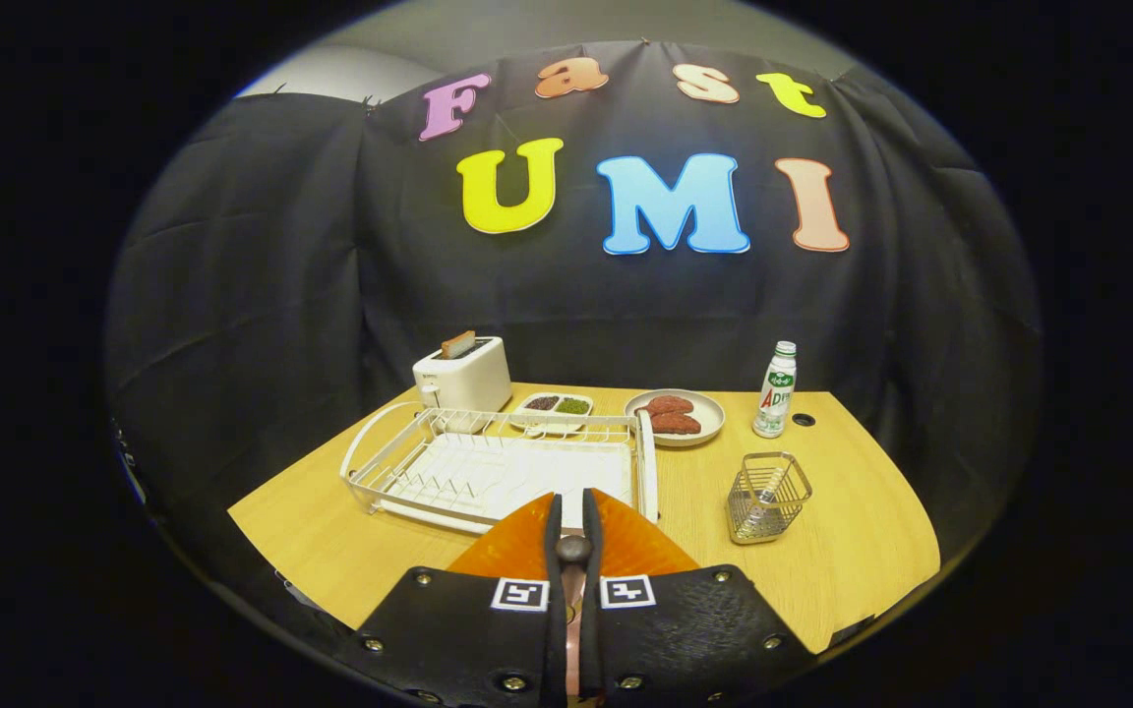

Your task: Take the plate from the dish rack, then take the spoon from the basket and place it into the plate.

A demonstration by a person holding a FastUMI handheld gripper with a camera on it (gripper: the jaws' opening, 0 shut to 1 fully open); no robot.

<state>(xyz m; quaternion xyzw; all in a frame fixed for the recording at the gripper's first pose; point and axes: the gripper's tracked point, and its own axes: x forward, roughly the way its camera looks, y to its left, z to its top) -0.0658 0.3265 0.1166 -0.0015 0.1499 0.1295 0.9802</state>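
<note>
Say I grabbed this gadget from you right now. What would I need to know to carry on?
Claw: fingers shut on an orange plate, gripped by its rim and held above the table's near edge, just in front of the dish rack.
Spoon: standing in the wire basket, to the right of the rack, untouched.
Done: plate is out of the rack.
Left: set the plate down on a bare patch of table, open the claw, lift the spoon from the basket and lay it in the plate.
Nearby: toaster, food dishes and a bottle at the back, out of the way.
</note>
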